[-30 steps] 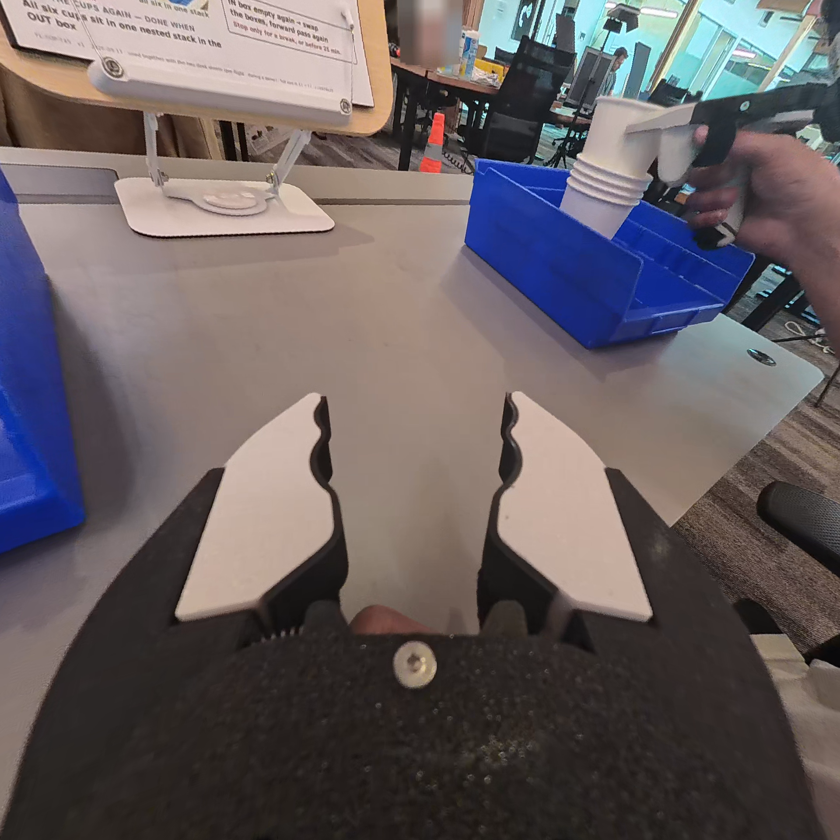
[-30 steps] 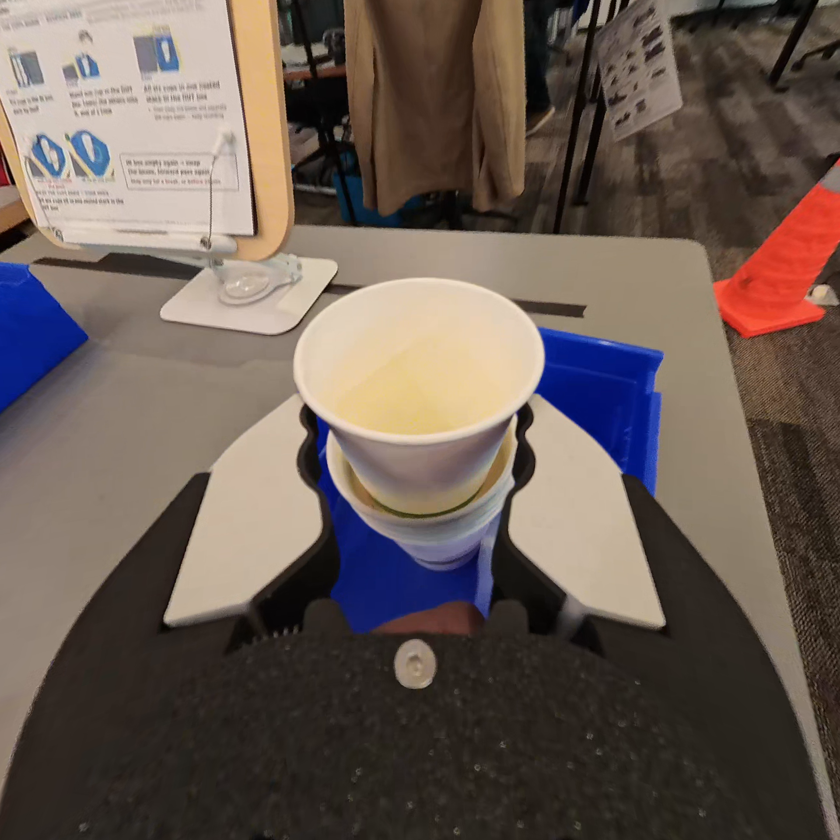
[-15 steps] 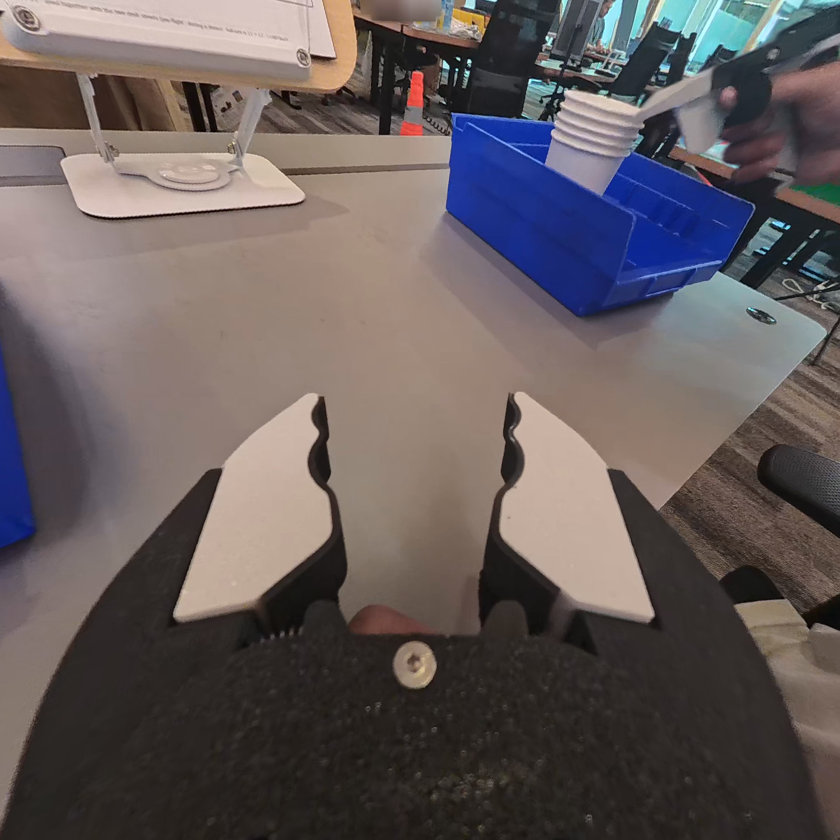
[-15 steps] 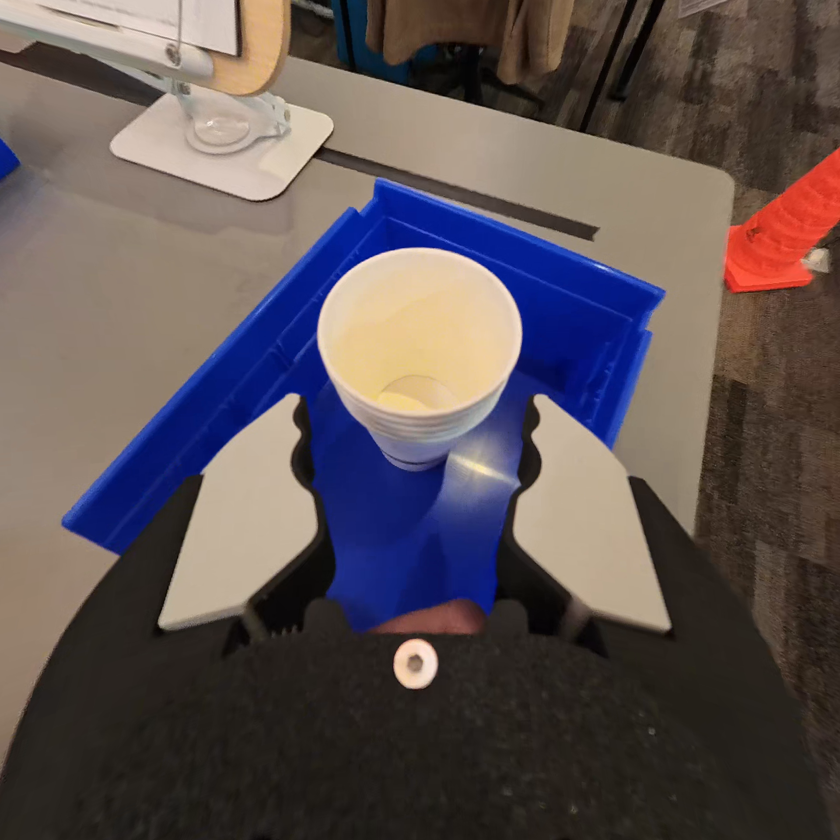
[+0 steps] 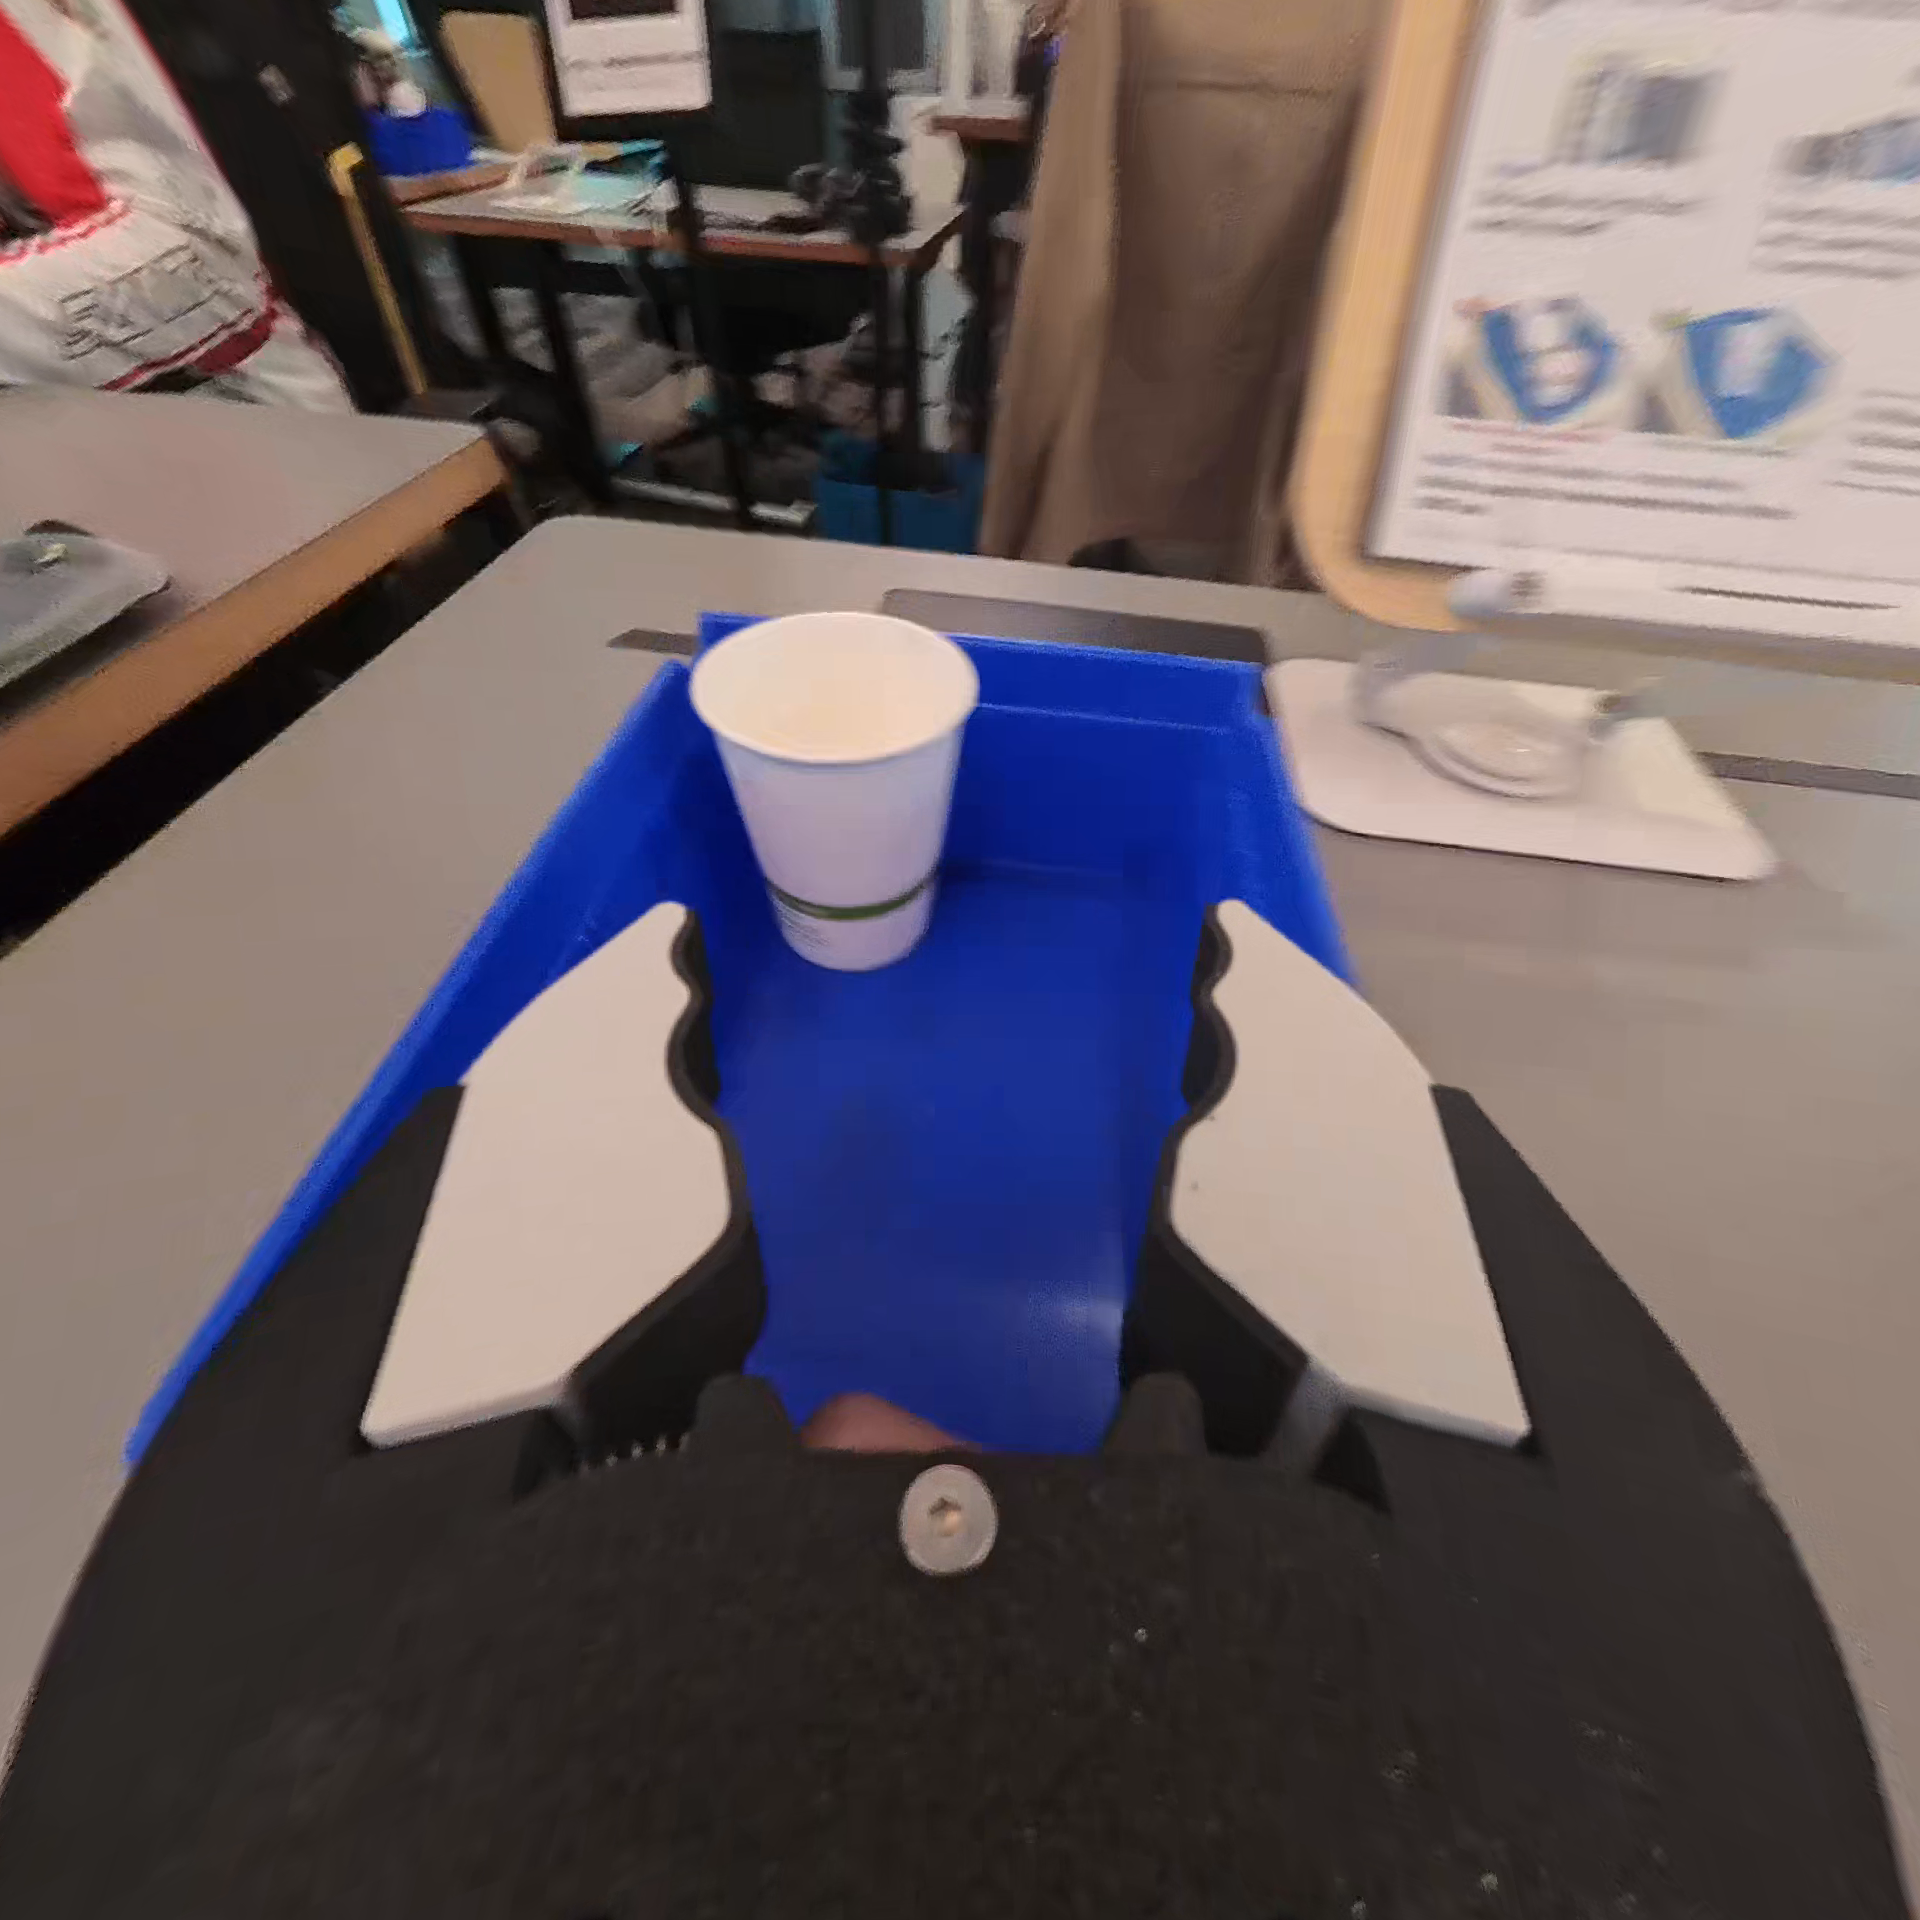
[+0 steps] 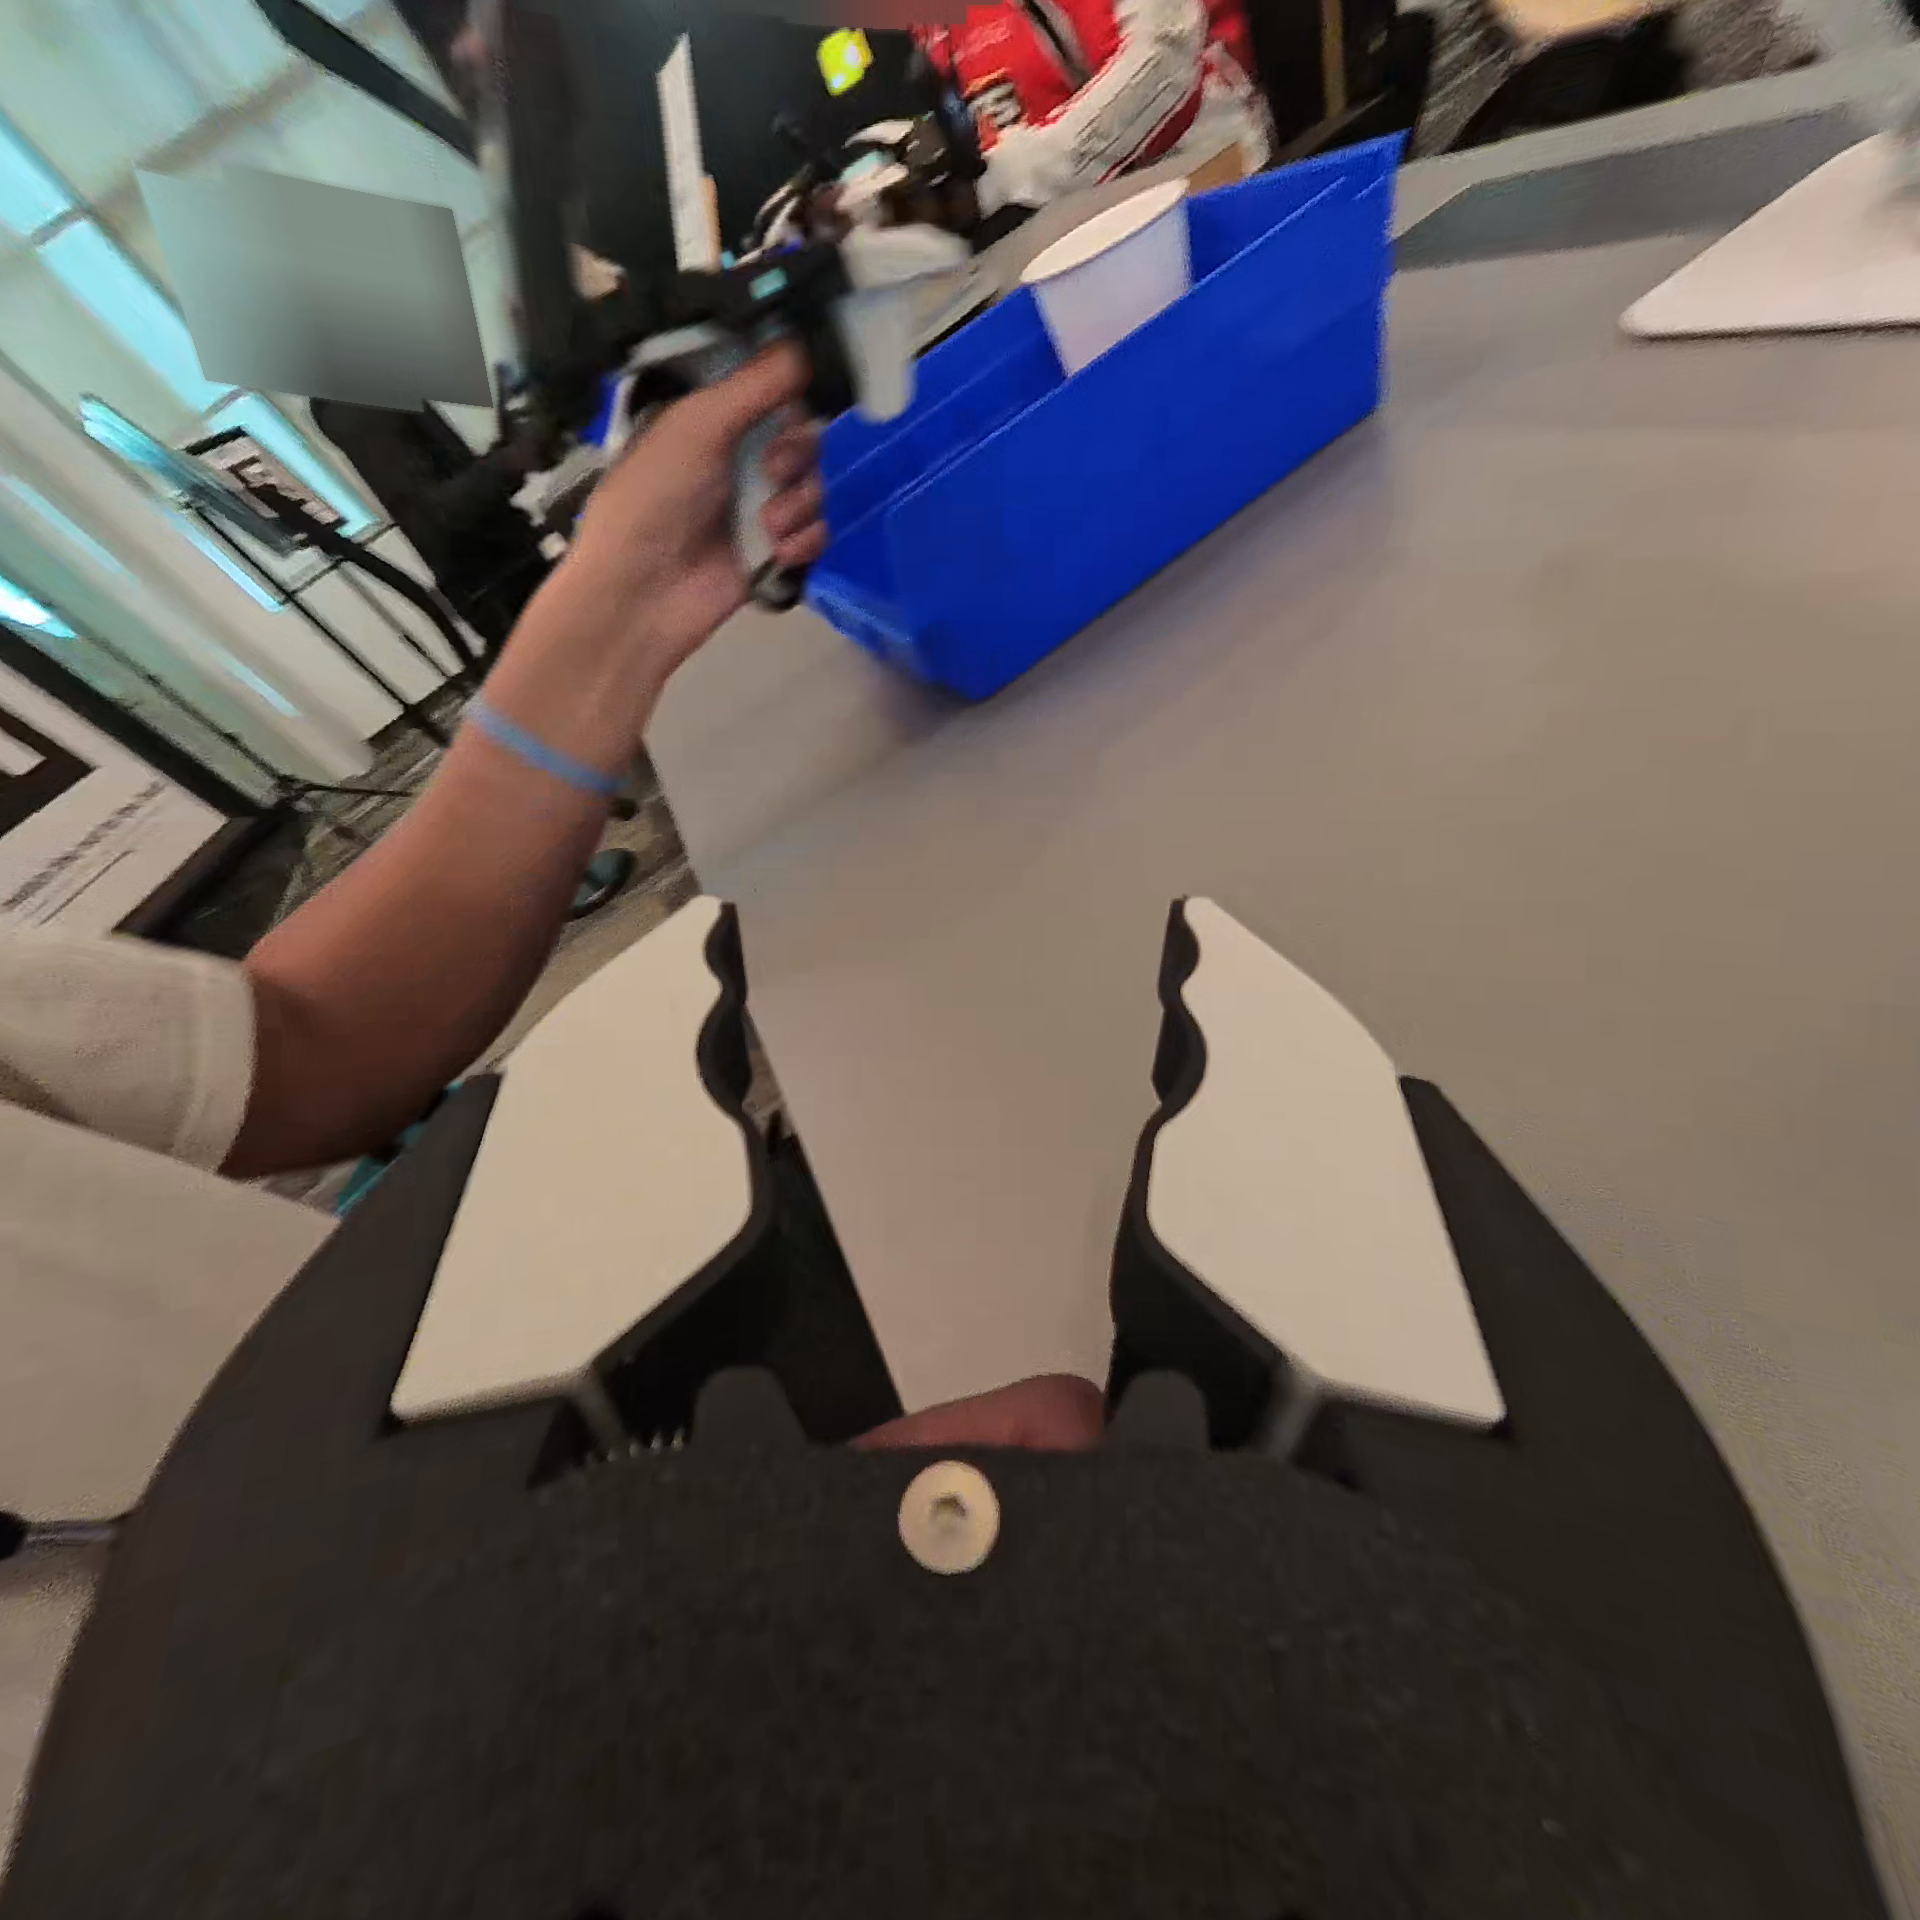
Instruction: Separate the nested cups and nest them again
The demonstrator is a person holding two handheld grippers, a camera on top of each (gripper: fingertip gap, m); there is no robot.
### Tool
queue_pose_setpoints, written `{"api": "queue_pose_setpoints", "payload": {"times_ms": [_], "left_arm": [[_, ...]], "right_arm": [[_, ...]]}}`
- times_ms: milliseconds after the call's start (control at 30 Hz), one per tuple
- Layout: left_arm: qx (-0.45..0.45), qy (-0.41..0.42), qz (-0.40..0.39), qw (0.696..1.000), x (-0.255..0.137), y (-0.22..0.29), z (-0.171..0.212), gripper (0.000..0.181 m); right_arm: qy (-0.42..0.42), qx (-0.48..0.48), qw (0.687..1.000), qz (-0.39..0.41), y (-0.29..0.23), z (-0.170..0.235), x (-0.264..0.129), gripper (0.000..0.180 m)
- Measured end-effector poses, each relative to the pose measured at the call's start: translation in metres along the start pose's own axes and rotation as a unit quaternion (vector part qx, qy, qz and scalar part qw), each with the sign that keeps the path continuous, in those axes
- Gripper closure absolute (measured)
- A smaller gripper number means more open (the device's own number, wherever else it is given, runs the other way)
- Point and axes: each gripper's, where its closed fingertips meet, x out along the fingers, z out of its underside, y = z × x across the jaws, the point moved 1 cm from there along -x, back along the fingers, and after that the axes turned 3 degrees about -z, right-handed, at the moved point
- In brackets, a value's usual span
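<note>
Straight ahead of your left tongs (image 5: 945,987), spread and empty, the cup (image 5: 840,774) stands upright; your right tongs (image 6: 951,997), also spread, hang well apart.

printed instruction board (image 5: 1662,312) on the stand is blurred; nothing can be read

A grey tabletop (image 5: 1662,1039) is seen in both views, matte and flat. A blue bin (image 5: 582,894) is set directly on it, near the far edge in the left wrist view; in the right wrist view the same bin (image 6: 1122,457) is found by the tabletop's left edge. A white flat stand base (image 5: 1507,800) is placed just beside the bin on its right, apart from it, at the tabletop's far side. A dark strip (image 5: 1081,623) is recessed in the surface behind the bin.
</note>
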Motion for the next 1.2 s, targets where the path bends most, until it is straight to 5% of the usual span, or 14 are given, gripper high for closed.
{"api": "queue_pose_setpoints", "payload": {"times_ms": [233, 500, 733, 900, 1000, 1100, 1200], "left_arm": [[-0.023, -0.165, -0.052, 0.985, 0.129, -0.029, 0.041, 0.091], [0.025, -0.154, -0.052, 0.986, 0.164, -0.036, 0.042, 0.098], [0.078, -0.100, -0.015, 0.992, 0.093, -0.031, 0.012, 0.100], [0.105, -0.048, 0.129, 0.985, 0.006, 0.029, -0.027, 0.101], [0.142, -0.041, 0.300, 0.942, -0.054, 0.102, -0.030, 0.100], [0.182, -0.049, 0.477, 0.858, -0.116, 0.174, -0.011, 0.100], [0.235, -0.063, 0.570, 0.785, -0.151, 0.220, 0.016, 0.100]], "right_arm": [[0.006, -0.025, 1.000, -0.010, -0.008, -0.007, -0.009, 0.104], [0.023, 0.004, 1.000, 0.003, 0.013, -0.006, -0.031, 0.108], [0.015, -0.039, 0.998, 0.039, 0.040, -0.025, -0.051, 0.110], [-0.005, -0.127, 0.991, 0.041, 0.053, -0.067, -0.060, 0.106], [-0.041, -0.209, 0.977, 0.003, 0.046, -0.092, -0.052, 0.102], [-0.084, -0.267, 0.958, -0.059, 0.032, -0.110, -0.035, 0.091], [-0.109, -0.286, 0.945, -0.114, 0.015, -0.120, -0.015, 0.087]]}}
